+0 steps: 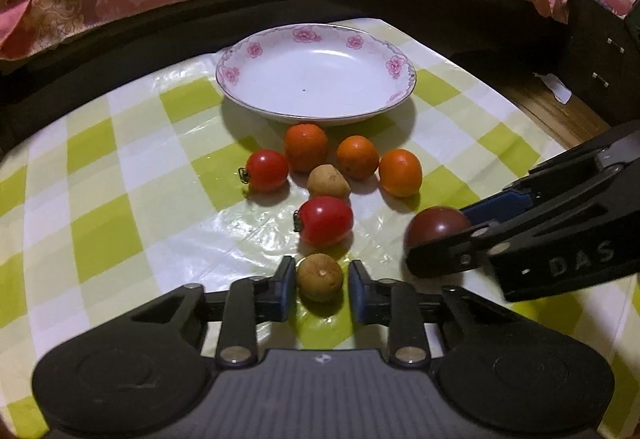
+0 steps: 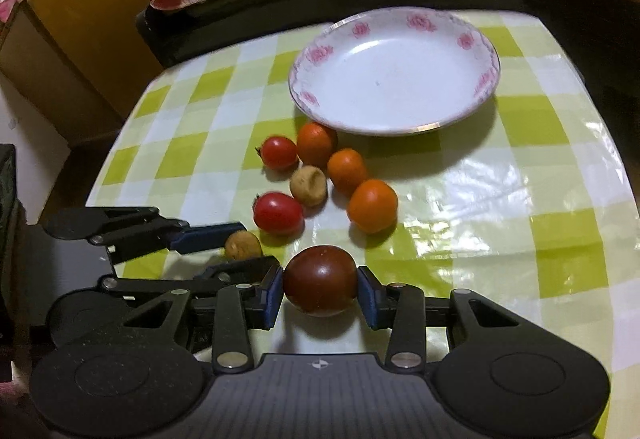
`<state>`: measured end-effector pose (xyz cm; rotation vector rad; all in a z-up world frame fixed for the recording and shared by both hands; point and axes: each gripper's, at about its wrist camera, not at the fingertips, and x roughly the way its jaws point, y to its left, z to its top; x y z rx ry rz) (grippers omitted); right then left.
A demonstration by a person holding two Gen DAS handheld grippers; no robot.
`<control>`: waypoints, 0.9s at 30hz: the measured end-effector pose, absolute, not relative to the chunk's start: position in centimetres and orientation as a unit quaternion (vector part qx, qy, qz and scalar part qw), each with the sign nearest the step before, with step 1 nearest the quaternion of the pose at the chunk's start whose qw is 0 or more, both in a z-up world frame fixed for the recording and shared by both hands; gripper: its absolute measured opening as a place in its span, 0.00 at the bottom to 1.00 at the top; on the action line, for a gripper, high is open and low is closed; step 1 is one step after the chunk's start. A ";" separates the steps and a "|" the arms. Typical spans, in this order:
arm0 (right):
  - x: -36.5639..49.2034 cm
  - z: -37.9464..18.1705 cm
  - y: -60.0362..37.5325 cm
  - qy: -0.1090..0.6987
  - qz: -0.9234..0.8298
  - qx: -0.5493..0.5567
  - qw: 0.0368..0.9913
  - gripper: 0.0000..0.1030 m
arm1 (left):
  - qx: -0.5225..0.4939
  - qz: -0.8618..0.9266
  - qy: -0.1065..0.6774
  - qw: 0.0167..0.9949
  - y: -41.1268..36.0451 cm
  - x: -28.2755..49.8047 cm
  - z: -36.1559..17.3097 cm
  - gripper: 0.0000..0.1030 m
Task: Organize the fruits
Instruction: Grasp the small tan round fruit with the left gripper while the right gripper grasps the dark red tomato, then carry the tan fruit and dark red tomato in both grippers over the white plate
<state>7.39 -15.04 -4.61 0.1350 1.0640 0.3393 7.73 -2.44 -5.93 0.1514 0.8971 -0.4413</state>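
Lifting straight up is advised: left gripper [image 1: 322,276] is clamped on the brown fruit [image 1: 320,277], right gripper [image 2: 320,289] on the dark tomato [image 2: 320,280], plate [image 1: 256,79] awaited at upper centre.

Right gripper [image 2: 320,289] sitting at lower centre of frame, pads pressing both sides of a dark tomato [image 2: 320,279]. Left gripper [image 2: 240,245] reaching in from the left edge, closing around a small brown fruit [image 2: 243,245]. Flowered plate [image 2: 472,107] lying empty at upper right on the checked tablecloth [image 2: 520,199].
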 end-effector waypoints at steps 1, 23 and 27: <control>7.3 -4.6 -15.1 0.504 0.161 0.067 0.846 0.34 | 0.068 -0.213 0.429 0.875 -2.2 7.7 -6.0 0.32; 7.1 -1.5 -14.4 0.443 0.128 0.020 0.887 0.34 | 0.021 -0.175 0.432 0.884 -2.2 8.7 -3.3 0.32; 7.5 -1.3 -13.8 0.431 0.118 0.002 0.895 0.34 | 0.024 -0.169 0.428 0.888 -2.3 9.5 -3.1 0.31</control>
